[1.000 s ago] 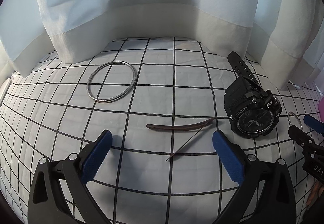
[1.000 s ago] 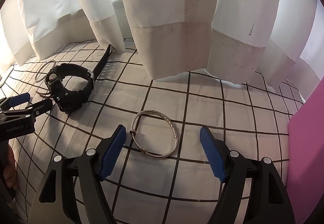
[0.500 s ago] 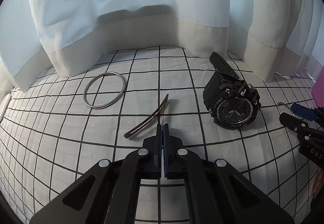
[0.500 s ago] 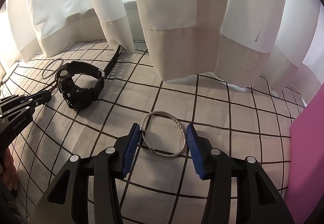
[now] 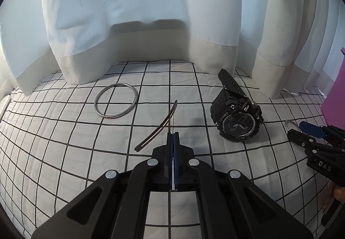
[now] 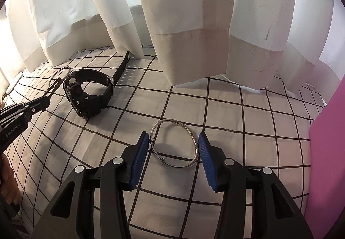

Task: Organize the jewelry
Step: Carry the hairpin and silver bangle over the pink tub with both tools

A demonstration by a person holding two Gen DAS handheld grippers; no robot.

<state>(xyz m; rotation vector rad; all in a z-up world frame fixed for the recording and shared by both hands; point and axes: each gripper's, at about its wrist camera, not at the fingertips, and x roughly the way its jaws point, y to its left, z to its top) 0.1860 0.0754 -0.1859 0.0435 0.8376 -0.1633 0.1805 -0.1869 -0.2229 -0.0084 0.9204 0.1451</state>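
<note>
A white quilted cover [image 5: 64, 152] with a grid of thin dark lines is spread as the supporting surface. In the left wrist view, a plain metal bangle [image 5: 116, 100] is laid flat at about 10 o'clock from the picture's centre. A black sport watch [image 5: 237, 124] is set at about 3 o'clock, its strap stretched toward the white curtain [image 5: 151, 12], whose hem is draped onto the cover along the far edge. In the right wrist view, a patterned silver bangle [image 6: 174, 144] is seen at about 6 o'clock, and a pink block [image 6: 327, 152] is stood at the 4 o'clock edge.
</note>
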